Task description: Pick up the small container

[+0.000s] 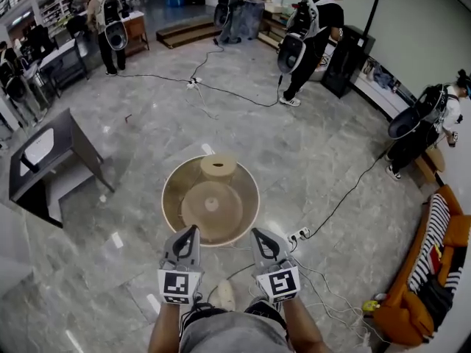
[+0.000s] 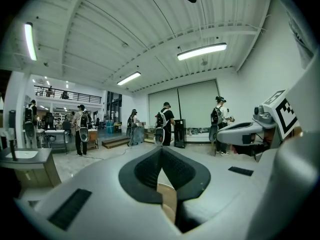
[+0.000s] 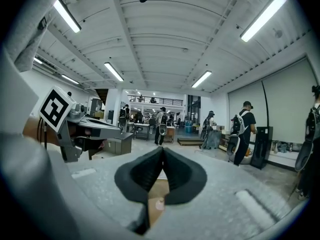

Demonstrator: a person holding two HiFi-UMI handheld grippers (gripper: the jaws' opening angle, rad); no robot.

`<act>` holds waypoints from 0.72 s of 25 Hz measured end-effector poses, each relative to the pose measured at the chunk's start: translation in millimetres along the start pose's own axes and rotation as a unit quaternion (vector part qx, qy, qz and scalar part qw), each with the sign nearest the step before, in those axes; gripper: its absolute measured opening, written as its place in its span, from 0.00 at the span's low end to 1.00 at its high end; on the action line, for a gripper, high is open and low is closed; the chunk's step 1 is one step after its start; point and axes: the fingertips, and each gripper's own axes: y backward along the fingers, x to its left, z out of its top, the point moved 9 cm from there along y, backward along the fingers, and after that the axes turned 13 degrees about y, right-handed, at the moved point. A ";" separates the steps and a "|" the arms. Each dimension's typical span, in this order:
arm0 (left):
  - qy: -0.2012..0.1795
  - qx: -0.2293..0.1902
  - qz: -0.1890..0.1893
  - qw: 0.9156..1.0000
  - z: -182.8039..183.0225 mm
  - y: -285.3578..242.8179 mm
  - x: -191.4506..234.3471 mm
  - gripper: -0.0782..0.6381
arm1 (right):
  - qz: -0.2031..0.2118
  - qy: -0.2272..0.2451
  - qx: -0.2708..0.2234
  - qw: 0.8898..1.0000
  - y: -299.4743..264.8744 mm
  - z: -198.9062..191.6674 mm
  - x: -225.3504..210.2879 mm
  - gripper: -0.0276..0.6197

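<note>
approach step: left gripper [image 1: 193, 230] and right gripper [image 1: 255, 232] hover at the desk's [image 1: 175, 190] near edge, fingers closed, empty. container [image 1: 218, 166] sits at the far side; next, open and reach across.

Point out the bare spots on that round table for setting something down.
Bare: the left band between table rim and middle disc, and the matching right band. Crowded: the far edge, where the small container stands.

small container [image 1: 218, 166] on round table [image 1: 171, 197] far side, desk [image 1: 55, 145] left
</note>
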 end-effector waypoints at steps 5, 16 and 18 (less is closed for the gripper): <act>0.011 0.006 0.014 1.000 -3.1 -23.9 23.7 0.13 | 0.022 0.005 0.002 1.000 -42.5 -9.0 -8.2 0.04; 0.043 0.019 0.092 0.995 -44.0 -112.4 82.0 0.13 | 0.105 0.006 0.008 0.994 -181.0 -62.7 -40.0 0.05; 0.053 0.017 0.110 0.992 -55.0 -135.9 96.4 0.13 | 0.120 0.007 0.004 0.993 -214.5 -80.6 -45.8 0.04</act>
